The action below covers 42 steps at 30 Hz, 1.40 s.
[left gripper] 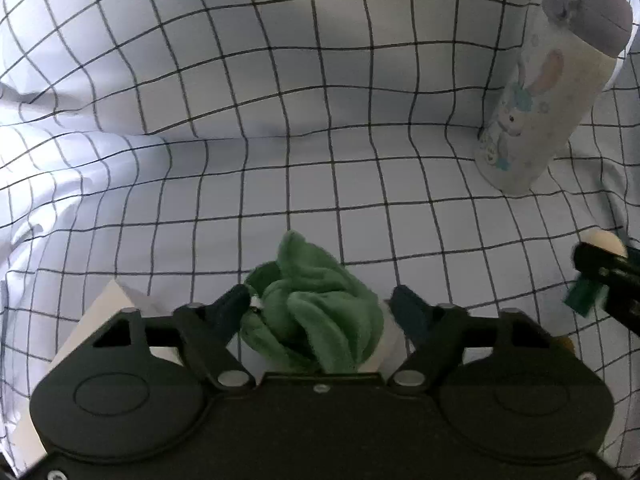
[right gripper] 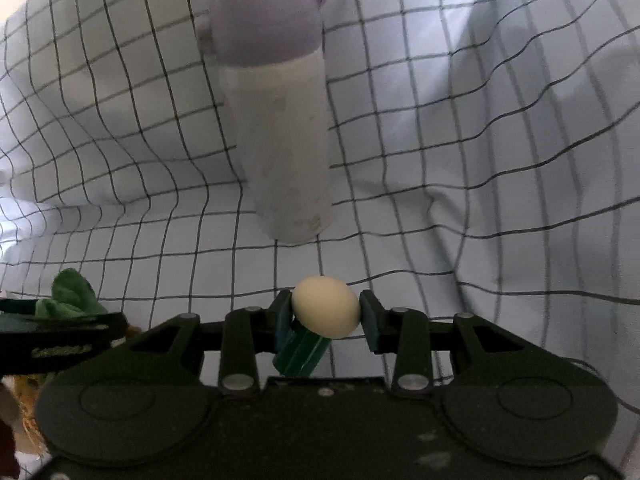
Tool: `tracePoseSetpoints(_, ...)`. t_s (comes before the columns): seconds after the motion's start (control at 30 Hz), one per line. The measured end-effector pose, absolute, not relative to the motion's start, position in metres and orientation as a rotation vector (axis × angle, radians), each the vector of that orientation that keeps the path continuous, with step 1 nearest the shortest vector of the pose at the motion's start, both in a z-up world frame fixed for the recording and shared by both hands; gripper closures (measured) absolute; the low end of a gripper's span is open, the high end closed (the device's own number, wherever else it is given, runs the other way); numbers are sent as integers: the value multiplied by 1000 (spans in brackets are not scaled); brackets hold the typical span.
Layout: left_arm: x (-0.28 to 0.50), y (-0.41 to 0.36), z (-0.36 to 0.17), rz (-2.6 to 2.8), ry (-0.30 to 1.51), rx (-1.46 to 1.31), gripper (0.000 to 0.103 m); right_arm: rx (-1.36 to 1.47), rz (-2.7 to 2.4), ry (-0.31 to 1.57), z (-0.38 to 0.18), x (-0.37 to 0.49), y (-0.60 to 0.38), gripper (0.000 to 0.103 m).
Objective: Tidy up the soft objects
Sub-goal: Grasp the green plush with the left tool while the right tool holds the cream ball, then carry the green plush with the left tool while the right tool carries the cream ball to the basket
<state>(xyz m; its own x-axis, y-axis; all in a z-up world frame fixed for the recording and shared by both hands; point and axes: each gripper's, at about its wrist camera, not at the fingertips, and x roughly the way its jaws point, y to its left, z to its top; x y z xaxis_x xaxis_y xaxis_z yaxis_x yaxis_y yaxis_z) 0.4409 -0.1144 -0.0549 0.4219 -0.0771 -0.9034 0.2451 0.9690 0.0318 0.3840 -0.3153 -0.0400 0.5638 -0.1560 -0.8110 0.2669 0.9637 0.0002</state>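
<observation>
Egg (right gripper: pixel 325 307) clamped in right gripper (right gripper: pixel 325 312) (left gripper (left gripper: pixel 318 304) wide).

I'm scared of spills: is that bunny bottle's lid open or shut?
Shut: the tall white bunny-print bottle stands upright on the checked cloth, its lilac flip lid seated flat.

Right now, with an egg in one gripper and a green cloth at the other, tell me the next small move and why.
Probably close the left gripper on the green cloth. Its fingers stand apart on either side of the bunched cloth, with a gap showing on the right side, so the cloth is not clamped yet. The right gripper already pinches the egg between both pads, in front of the bottle, so it can wait.
</observation>
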Motion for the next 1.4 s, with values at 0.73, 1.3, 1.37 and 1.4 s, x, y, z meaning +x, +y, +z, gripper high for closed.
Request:
tracePoseSetpoints(0.73,406,-218,-18,-503,1018,103,43,79,-364,867,-18,271,-328,67)
tracePoseSetpoints(1.3,298,-240,-3,-684,1023,187,43,123,-330,889,-5,179,-314,67)
tracePoseSetpoints(1.37,281,-232,6,-681,1011,187,43,125,-317,889,-3,168,-309,67)
tracePoseSetpoints(1.4,273,-227,10,-674,1006,186,43,124,-308,888,-2,161,-306,67)
